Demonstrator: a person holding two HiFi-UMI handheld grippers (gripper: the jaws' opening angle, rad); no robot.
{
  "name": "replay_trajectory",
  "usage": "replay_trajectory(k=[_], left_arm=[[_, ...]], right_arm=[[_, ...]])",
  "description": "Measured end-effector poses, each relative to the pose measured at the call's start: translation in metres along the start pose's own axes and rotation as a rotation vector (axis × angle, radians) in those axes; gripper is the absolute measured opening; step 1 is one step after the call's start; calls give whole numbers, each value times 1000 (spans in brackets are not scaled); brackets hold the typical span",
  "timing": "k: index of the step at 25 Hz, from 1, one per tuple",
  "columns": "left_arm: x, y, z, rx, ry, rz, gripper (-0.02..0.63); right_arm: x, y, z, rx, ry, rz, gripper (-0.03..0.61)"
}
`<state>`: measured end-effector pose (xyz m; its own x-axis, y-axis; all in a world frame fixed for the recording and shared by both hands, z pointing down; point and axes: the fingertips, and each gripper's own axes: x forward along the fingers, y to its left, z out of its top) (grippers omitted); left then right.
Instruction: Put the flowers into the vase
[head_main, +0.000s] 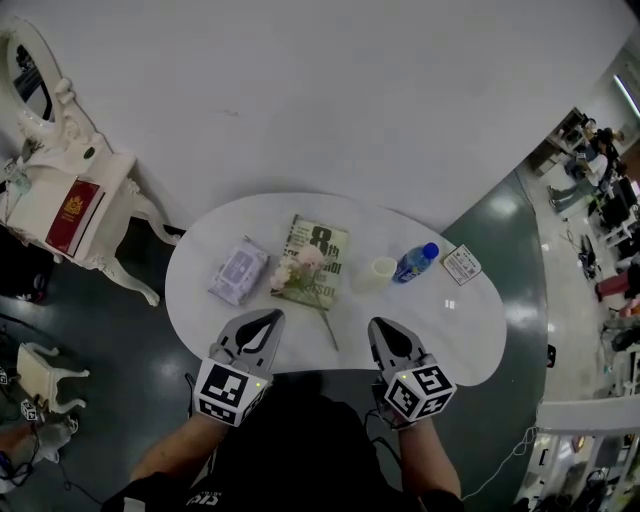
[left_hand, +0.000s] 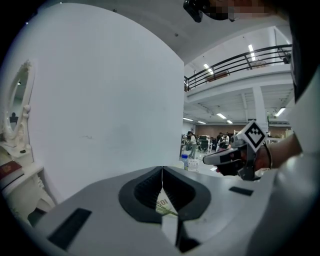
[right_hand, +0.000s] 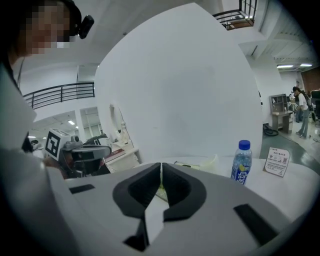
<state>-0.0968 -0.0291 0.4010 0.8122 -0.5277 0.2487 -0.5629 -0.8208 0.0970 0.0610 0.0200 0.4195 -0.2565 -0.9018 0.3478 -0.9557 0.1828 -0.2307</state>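
Note:
A bunch of pale pink flowers (head_main: 301, 266) lies across a magazine on the white table (head_main: 470, 330), its green stem (head_main: 327, 325) running toward the near edge. To its right stands a small pale cup-like vase (head_main: 381, 272); in the right gripper view the vase (right_hand: 210, 163) peeks over the jaws. My left gripper (head_main: 270, 317) hovers shut and empty over the near edge, left of the stem. My right gripper (head_main: 383, 323) hangs shut and empty to the stem's right. The stem (left_hand: 167, 210) shows through the left jaws' opening.
A magazine (head_main: 315, 258) lies under the blooms. A lilac tissue pack (head_main: 238, 271) sits at left, a blue-capped bottle (head_main: 416, 262) and a small card stand (head_main: 461, 264) at right. A white dressing table (head_main: 62, 205) stands far left. People move about in the hall at right.

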Motion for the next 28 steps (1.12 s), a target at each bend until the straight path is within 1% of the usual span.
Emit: replay_trajectory(k=[2,7,14,17,19,23,28], left_arm=[[3,7,-1,-7,-1,10,11],[11,17,-4,-20,4,31,11],[22,22,-10,-41,14,41,11],[27,26,-14,-38,18,44,11],[29,30,-19,-29,15,54,11],[31,36,-21,-52,17,61,11],[32,41,-22,-62,12,73,11]], right_arm=[[8,1,-4,-22,22,8,25],[24,-3,-9,-35,60,33,26],[44,-10,-19,-58,130,66,26],[54,-10,-24,-63,156,82,28],[60,-10,-27,-61,168,90,28],[73,-11,-31,-63,184,109,28],[88,-10,-36,-82,217,137,28]])
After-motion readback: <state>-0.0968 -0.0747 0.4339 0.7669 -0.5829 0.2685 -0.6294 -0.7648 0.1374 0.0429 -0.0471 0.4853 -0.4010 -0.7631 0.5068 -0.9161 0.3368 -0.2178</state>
